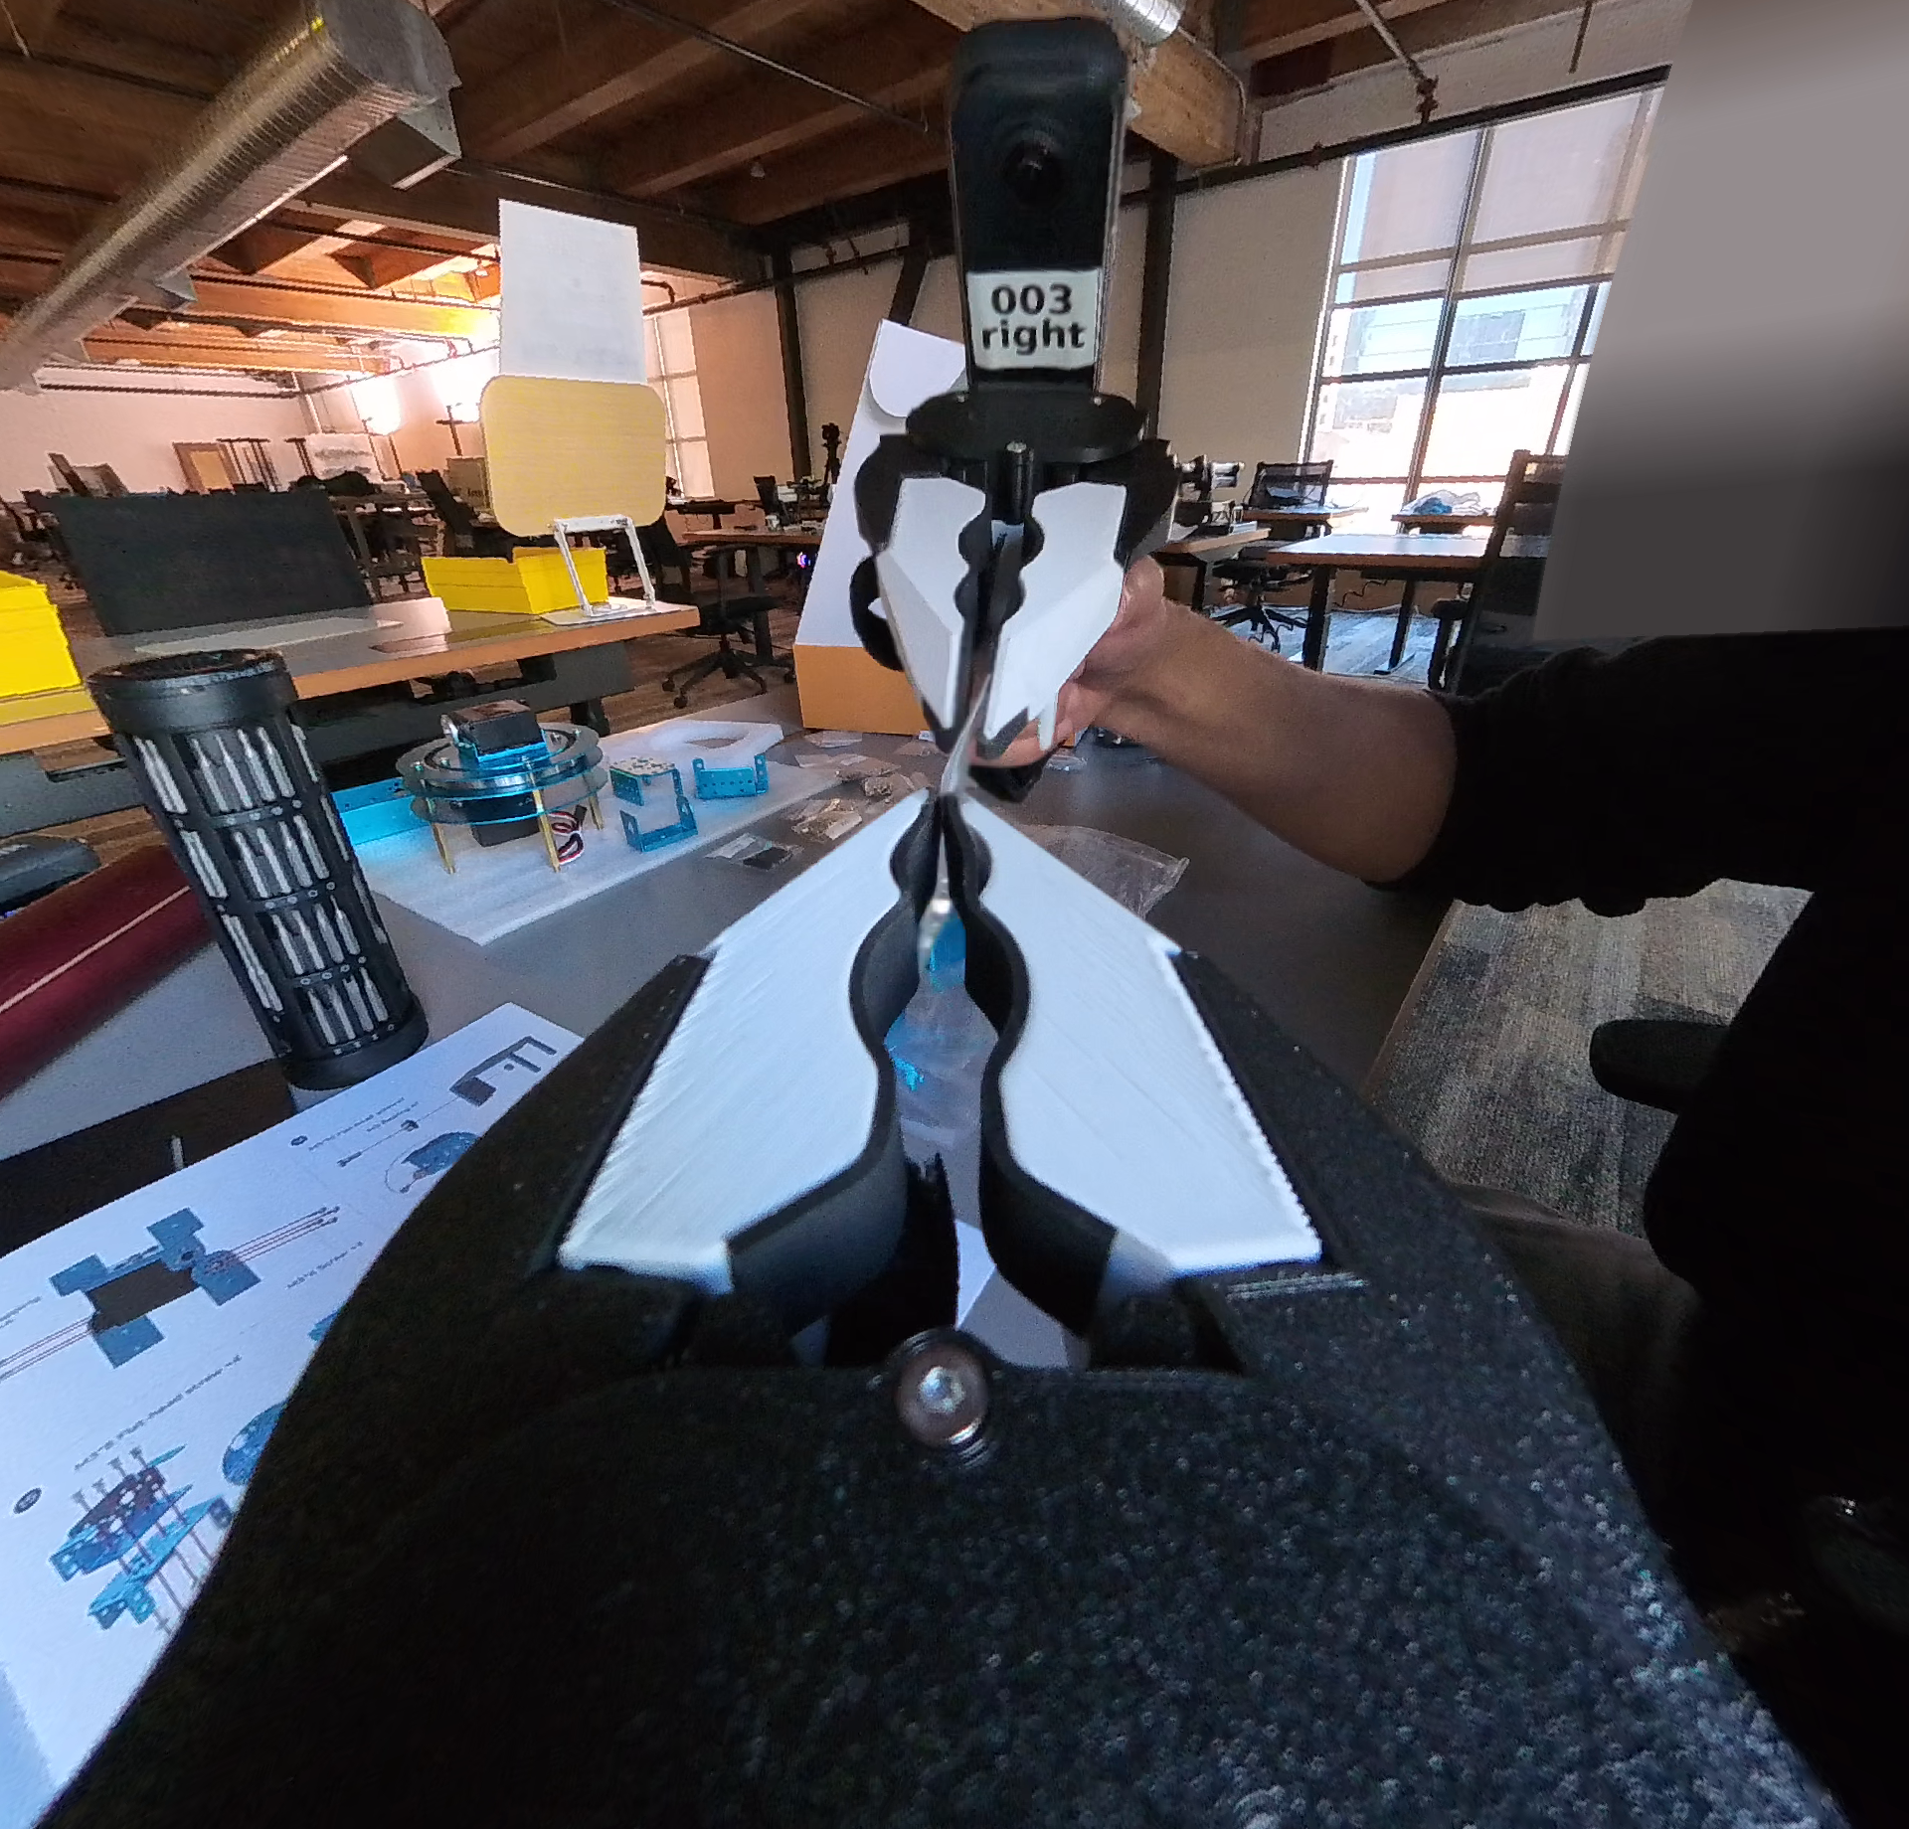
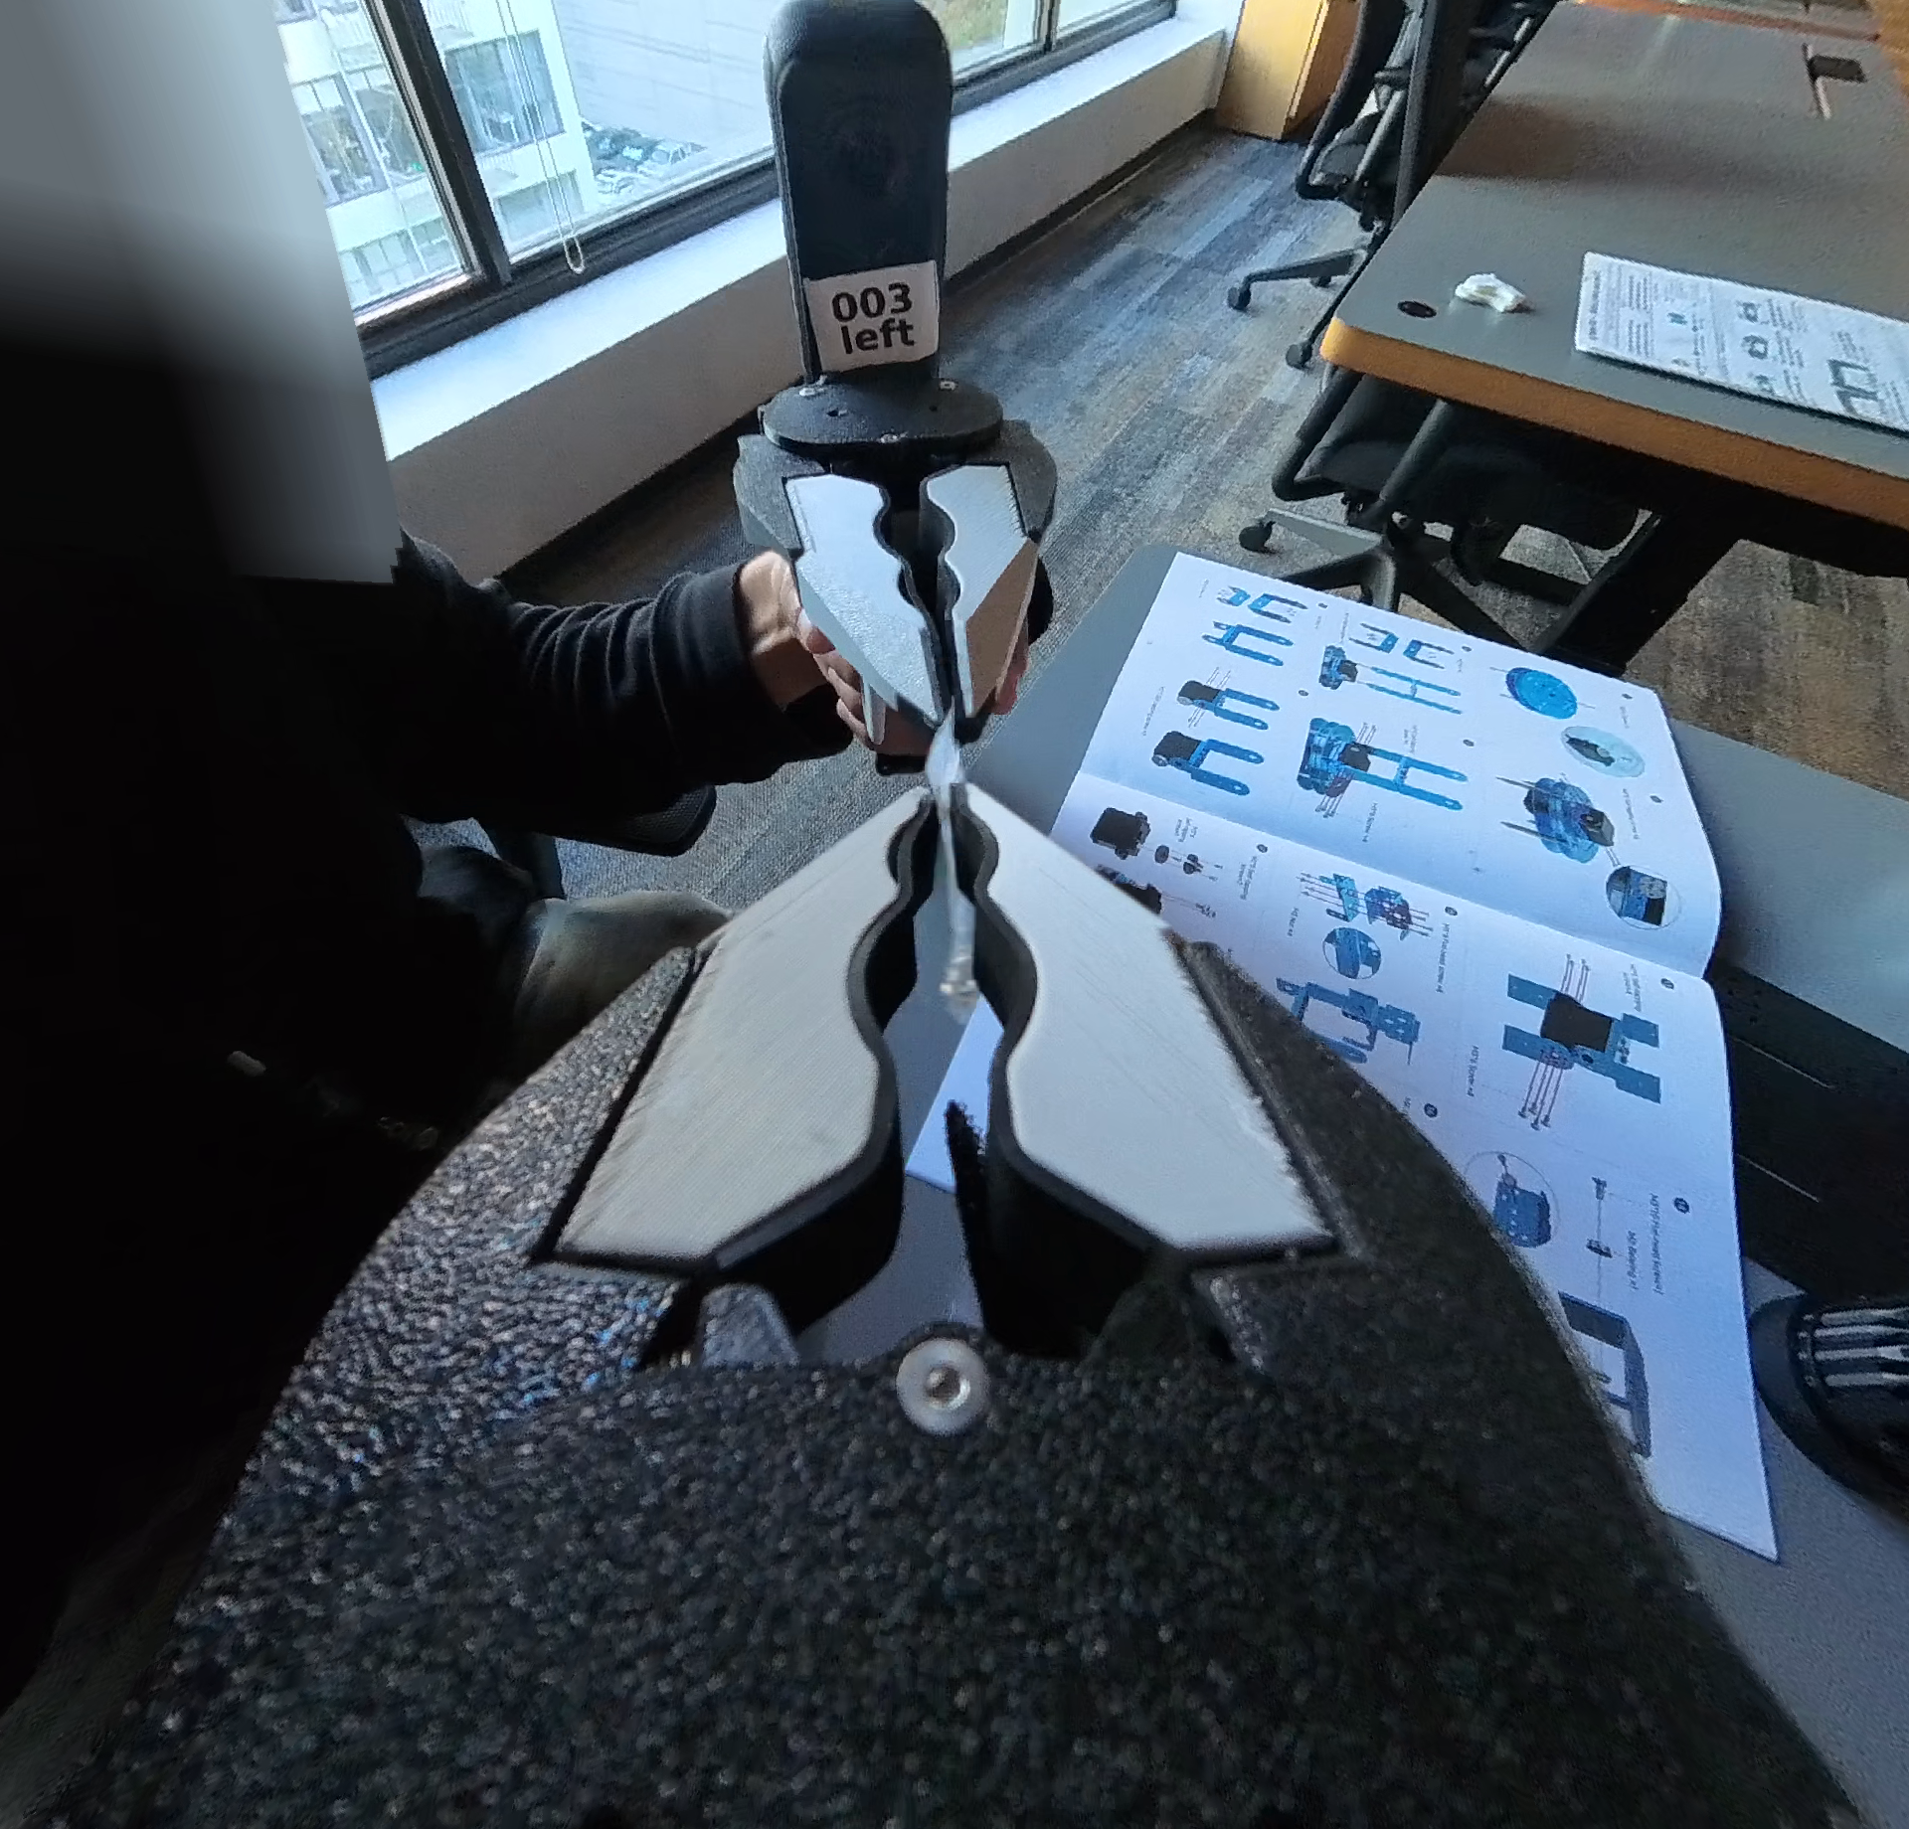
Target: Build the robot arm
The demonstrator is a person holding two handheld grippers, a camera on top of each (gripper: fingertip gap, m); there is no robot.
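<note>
My left gripper (image 1: 942,811) and my right gripper (image 2: 942,806) face each other tip to tip above the table edge. Both are shut on the same small clear plastic bag (image 1: 938,927), which is pulled taut between them. Something blue shows inside the bag between the left fingers. In the right wrist view the bag (image 2: 952,943) looks clear and thin. The right gripper shows in the left wrist view (image 1: 976,747), held by a hand (image 1: 1136,643) in a black sleeve. The left gripper shows in the right wrist view (image 2: 945,726).
An open instruction booklet (image 2: 1395,902) lies on the grey table below the grippers. A black cylindrical bit holder (image 1: 258,871) stands at the left. A round acrylic assembly (image 1: 501,757), blue metal brackets (image 1: 661,798) and small parts bags lie farther back. Office chairs and another desk (image 2: 1653,230) stand beyond.
</note>
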